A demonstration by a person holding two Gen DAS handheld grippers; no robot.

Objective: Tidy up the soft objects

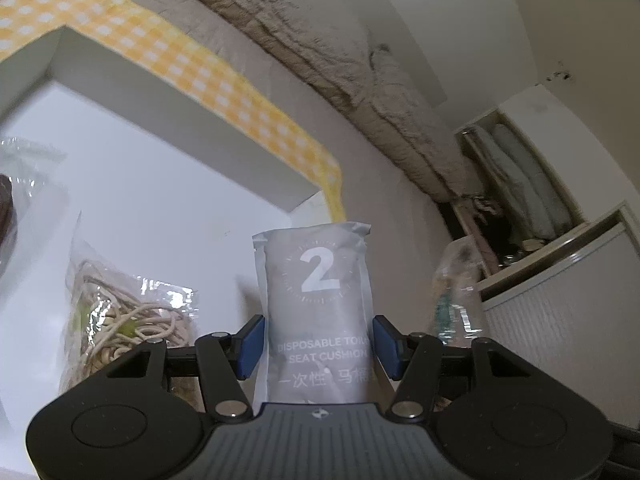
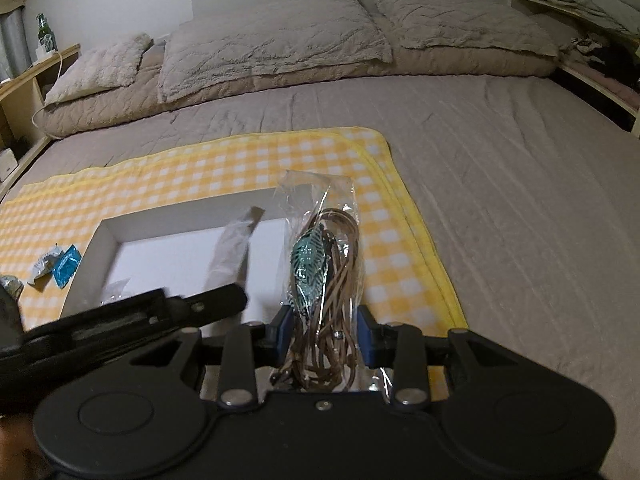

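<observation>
The bed (image 2: 500, 128) fills the right wrist view, pillows (image 2: 276, 40) across the top, bare quilted cover wide open at right. A yellow checked blanket (image 2: 224, 168) covers the lower left, and a white box (image 2: 176, 248) sits on it; its far wall (image 1: 168, 100) crosses the upper left of the left wrist view. The left tongs (image 1: 318, 344) are closed narrowly on a grey pouch (image 1: 316, 280), held upright over the box's right edge. A bagged cord (image 1: 116, 316) lies inside the box at lower left. The right tongs (image 2: 322, 336) pinch a clear bag (image 2: 320, 256) of brown cord with a teal leaf, just right of the box. Small packets (image 2: 60, 266) lie on the blanket at far left.
</observation>
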